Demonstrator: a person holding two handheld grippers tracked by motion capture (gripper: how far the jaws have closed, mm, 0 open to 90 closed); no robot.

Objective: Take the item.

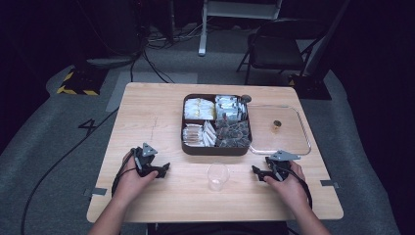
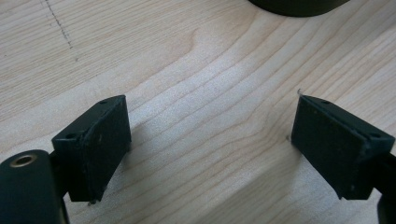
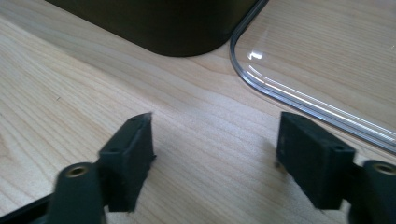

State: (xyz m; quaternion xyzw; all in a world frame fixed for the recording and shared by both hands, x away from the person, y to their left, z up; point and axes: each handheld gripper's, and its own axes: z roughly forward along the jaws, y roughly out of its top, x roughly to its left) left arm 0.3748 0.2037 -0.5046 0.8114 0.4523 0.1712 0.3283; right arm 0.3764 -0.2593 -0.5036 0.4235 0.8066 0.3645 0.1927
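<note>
A dark brown compartment tray [image 1: 216,149] holding several kinds of packets sits at the middle of the wooden table [image 1: 147,112]. A clear plastic cup [image 1: 217,176] stands upright in front of it. My left gripper [image 1: 163,170] rests on the table left of the cup, open, with nothing between its jaws. In the left gripper view my left gripper [image 2: 210,109] has bare wood between its jaws, and the tray's edge [image 2: 299,5] is at the top. My right gripper [image 1: 258,171] rests right of the cup, open and empty. In the right gripper view my right gripper [image 3: 215,123] faces the tray's corner [image 3: 163,23].
A clear flat lid [image 1: 279,142] with a small gold knob [image 1: 277,124] lies right of the tray; its rim [image 3: 299,100] passes just beyond my right jaw. A folding chair [image 1: 276,46] and cables are on the floor behind the table.
</note>
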